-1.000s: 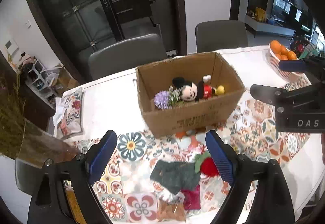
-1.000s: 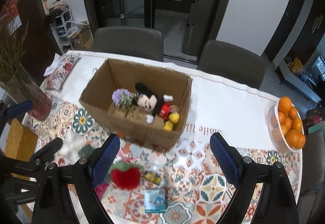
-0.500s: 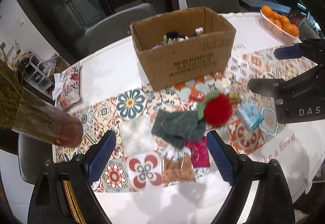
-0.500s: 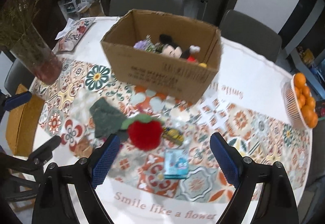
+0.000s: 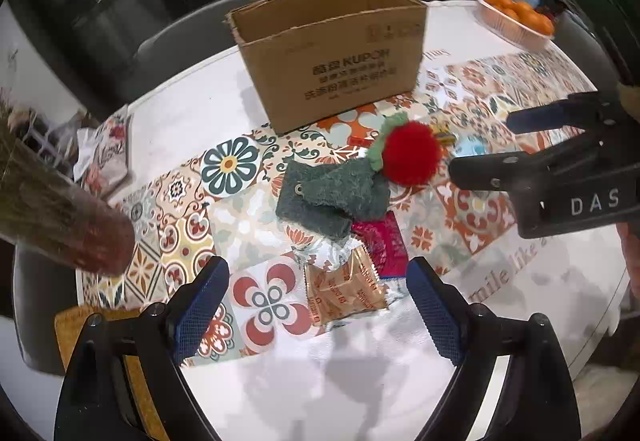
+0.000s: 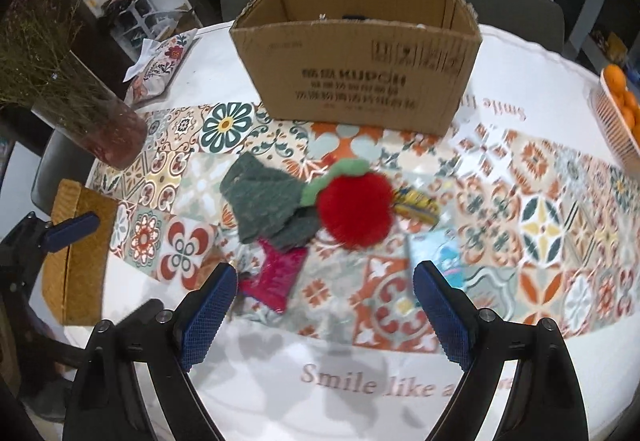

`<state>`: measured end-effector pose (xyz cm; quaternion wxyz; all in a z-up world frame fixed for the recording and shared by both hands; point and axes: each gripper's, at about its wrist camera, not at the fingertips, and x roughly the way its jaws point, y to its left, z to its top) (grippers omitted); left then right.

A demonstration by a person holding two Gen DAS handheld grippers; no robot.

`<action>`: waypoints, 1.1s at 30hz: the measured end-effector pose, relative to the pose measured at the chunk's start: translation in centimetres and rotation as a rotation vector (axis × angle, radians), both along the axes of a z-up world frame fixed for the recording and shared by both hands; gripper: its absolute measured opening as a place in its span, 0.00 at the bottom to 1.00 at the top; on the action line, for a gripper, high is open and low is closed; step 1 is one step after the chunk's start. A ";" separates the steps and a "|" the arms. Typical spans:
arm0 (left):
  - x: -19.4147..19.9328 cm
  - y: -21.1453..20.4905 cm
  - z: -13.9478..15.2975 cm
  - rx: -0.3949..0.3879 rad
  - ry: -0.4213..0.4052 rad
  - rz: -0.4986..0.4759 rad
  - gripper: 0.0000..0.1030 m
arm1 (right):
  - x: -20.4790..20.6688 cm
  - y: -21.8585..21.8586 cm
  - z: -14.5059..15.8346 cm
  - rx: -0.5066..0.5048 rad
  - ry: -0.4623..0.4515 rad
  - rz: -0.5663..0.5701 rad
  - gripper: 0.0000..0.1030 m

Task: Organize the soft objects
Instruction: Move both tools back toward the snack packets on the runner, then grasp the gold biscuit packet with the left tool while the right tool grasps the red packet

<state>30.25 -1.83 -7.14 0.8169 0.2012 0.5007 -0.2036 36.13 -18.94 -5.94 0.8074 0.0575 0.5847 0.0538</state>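
Note:
A red fluffy plush with a green leaf lies on the patterned cloth next to a dark green soft cloth. Behind them stands an open cardboard box; its contents are almost hidden from here. My left gripper is open and empty, low over the table's near edge, just short of a brown snack packet. My right gripper is open and empty, short of the red plush; it also shows at the right of the left wrist view.
A magenta packet, a blue packet and a yellow wrapper lie around the soft things. A vase of dried stems stands left, a woven basket at the left edge, a bowl of oranges far right.
Both grippers have dropped and pulled back from above the box toward the table's near edge. The box's inside with the mouse doll is no longer seen. Both stay open.

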 end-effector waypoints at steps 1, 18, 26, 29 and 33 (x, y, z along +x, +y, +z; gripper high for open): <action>-0.3 0.1 -0.2 0.003 -0.014 -0.020 0.88 | -0.2 0.3 -0.3 0.004 0.001 -0.008 0.88; -4.2 2.1 -3.0 0.095 -0.254 -0.393 0.86 | -4.1 3.4 -2.6 0.001 -0.165 -0.184 0.86; -6.0 1.8 -5.6 0.151 -0.312 -0.598 0.86 | -4.6 4.7 -4.6 -0.002 -0.203 -0.208 0.81; -5.7 1.6 -6.8 0.154 -0.285 -0.642 0.86 | -4.5 4.7 -5.8 -0.001 -0.201 -0.228 0.78; -4.7 1.2 -8.6 0.146 -0.238 -0.691 0.85 | -3.8 4.5 -7.6 0.027 -0.167 -0.239 0.73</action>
